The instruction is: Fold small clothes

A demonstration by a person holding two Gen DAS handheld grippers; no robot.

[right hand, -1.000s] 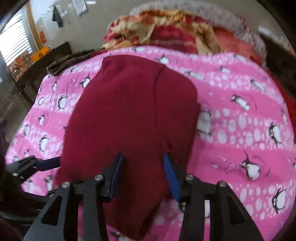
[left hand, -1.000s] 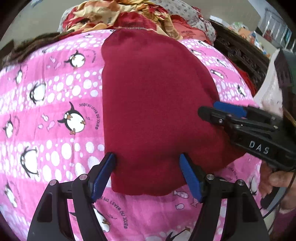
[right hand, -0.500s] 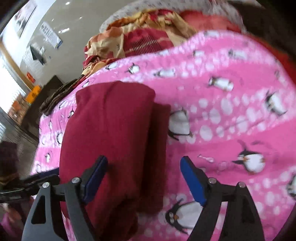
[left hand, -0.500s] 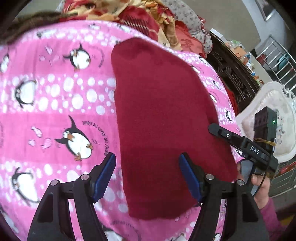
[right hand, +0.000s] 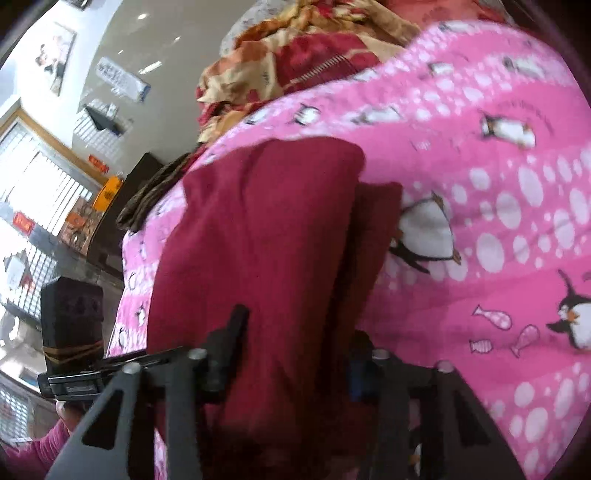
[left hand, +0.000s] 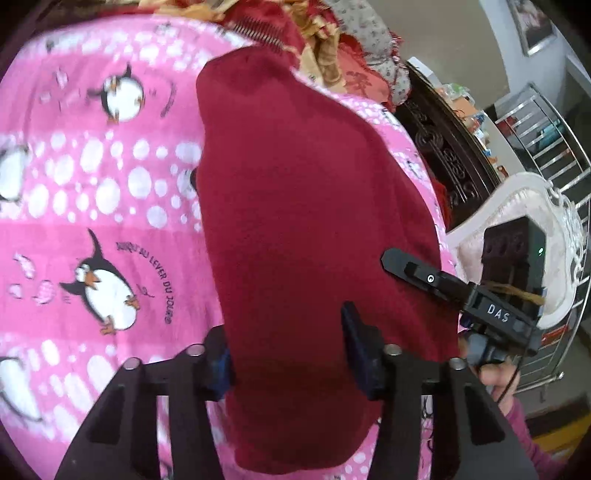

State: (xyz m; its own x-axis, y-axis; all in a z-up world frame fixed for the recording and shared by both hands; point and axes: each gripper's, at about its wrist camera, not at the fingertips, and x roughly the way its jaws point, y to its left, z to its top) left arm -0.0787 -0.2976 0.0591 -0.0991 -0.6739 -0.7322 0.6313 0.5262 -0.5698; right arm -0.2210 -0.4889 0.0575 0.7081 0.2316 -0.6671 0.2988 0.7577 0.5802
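Note:
A dark red garment (left hand: 306,221) lies folded lengthwise on a pink penguin-print blanket (left hand: 92,206). My left gripper (left hand: 288,354) is open, and its fingers straddle the garment's near end. The cloth's near hem bulges up between the fingers. My right gripper (right hand: 288,350) is open and straddles the near end of the same garment (right hand: 266,240) from the other side. The folded layer's edge runs along the right of the garment. The right gripper also shows in the left wrist view (left hand: 402,264), at the garment's right edge.
A heap of red and yellow clothes (left hand: 314,33) lies at the far end of the blanket. A dark carved wooden frame (left hand: 454,155) and a white cushioned chair (left hand: 524,214) stand to the right. The pink blanket (right hand: 498,221) stretches to the right of the garment.
Both grippers have dropped closer to the garment's near end and now straddle it. The right gripper opened wide half a second ago and has narrowed a little.

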